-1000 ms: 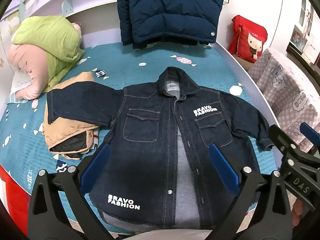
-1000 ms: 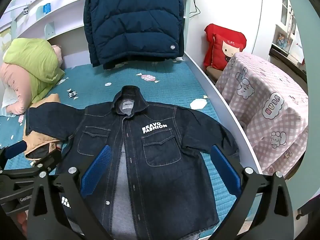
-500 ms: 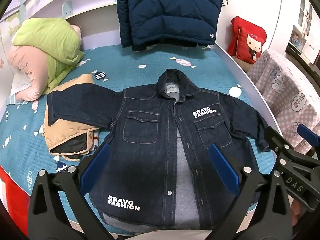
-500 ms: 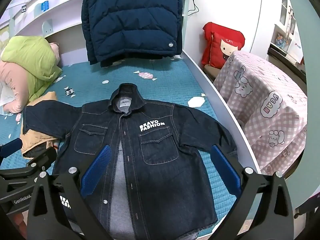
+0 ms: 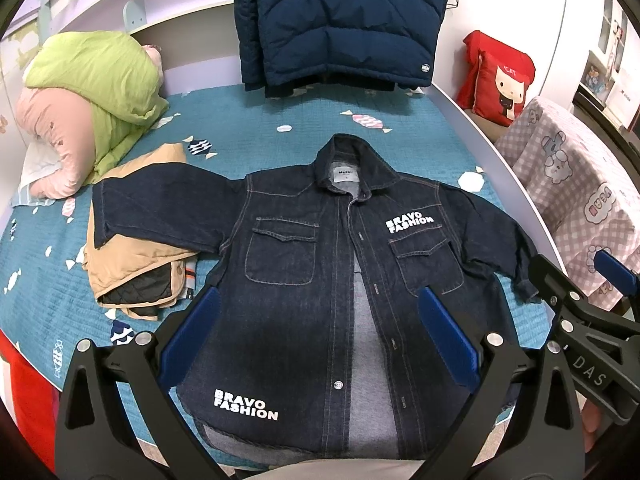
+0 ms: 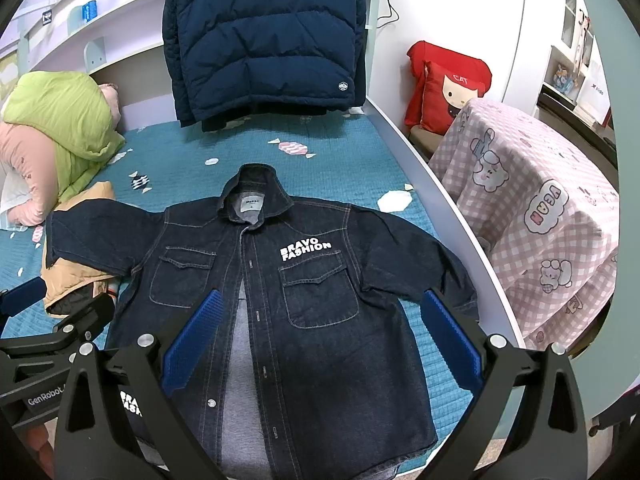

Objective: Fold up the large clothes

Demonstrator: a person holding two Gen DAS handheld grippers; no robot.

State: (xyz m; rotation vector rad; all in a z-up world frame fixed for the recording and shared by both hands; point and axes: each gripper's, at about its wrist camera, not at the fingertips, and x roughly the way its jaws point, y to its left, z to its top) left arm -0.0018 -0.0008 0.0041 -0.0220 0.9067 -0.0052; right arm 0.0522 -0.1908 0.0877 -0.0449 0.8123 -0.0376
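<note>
A dark denim jacket [image 5: 320,276] [image 6: 304,300] with white "BRAVO FASHION" print lies face up and spread flat on the teal bed, front unbuttoned, grey lining showing. Its left sleeve rests across a tan folded garment [image 5: 132,256]; its right sleeve reaches the bed's right edge. My left gripper [image 5: 316,332] hovers open above the lower front of the jacket, holding nothing. My right gripper [image 6: 320,332] hangs open over the jacket's right half, also holding nothing. Each gripper shows at the edge of the other's view.
A navy puffer coat [image 5: 340,20] hangs at the head of the bed. A green and pink bundle of bedding [image 5: 88,92] lies at the far left. A pink checked cloth-covered table [image 6: 536,232] and a red cushion [image 6: 448,88] stand right of the bed.
Both grippers have drifted slightly, so the jacket sits a little differently in each view. The jacket itself has not moved and both grippers stay open.
</note>
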